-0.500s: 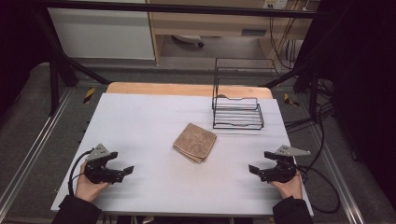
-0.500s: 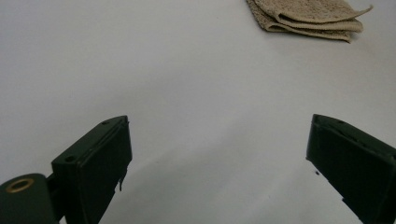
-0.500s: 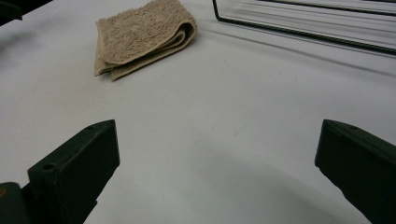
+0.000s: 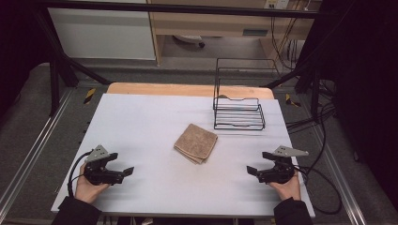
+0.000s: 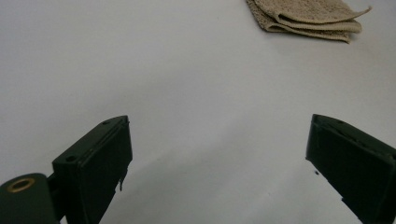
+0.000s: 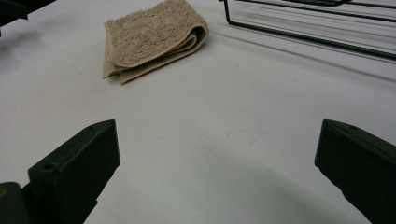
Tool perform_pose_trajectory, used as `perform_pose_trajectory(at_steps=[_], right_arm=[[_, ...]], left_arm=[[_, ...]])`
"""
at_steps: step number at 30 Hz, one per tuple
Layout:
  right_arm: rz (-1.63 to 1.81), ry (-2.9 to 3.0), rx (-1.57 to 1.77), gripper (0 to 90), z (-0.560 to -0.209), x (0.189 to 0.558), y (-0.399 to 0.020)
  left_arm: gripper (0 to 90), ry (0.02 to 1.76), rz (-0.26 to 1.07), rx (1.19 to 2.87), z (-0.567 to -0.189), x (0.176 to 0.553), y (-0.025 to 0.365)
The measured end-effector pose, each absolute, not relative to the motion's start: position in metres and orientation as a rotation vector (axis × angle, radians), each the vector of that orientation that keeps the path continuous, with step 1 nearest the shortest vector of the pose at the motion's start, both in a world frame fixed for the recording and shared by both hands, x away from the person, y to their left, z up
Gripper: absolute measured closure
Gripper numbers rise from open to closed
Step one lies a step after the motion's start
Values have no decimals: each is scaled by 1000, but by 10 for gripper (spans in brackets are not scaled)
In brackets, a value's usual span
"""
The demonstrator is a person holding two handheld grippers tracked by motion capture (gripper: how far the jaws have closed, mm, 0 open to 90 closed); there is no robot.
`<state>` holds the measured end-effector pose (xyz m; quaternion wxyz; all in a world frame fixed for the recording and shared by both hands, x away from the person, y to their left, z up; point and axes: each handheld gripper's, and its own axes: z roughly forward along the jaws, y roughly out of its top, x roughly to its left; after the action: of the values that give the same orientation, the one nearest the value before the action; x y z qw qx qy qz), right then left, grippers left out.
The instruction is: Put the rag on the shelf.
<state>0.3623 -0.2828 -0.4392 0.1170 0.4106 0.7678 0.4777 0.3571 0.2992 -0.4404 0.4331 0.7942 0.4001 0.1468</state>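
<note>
High view: the white table (image 4: 155,117) carries a black wire rack (image 4: 238,110) at its far right, and a folded tan towel (image 4: 195,143) lies near the middle, just in front of the rack. The left gripper (image 4: 123,172) and right gripper (image 4: 253,171) rest at the near corners, well apart from the towel, both with jaws spread wide and nothing between them.

towel (image 4: 195,143): lay mid-tabletop (image 4: 141,122) | rack (image 4: 238,112): stood behind towel, to its right | left tongs (image 4: 123,172): near edge, left of towel | right tongs (image 4: 254,172): near edge, right of towel
</note>
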Motion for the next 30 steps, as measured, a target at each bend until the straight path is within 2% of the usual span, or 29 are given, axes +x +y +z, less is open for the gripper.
perform_pose_trajectory(at_steps=[20, 30], right_arm=[[1373, 2295, 1149, 13, -436, 366, -244], [1337, 2354, 1043, 47, -430, 370, -198]], left_arm=[[66, 1008, 371, 1984, -441, 357, 299], [66, 1013, 374, 1982, -441, 357, 299]])
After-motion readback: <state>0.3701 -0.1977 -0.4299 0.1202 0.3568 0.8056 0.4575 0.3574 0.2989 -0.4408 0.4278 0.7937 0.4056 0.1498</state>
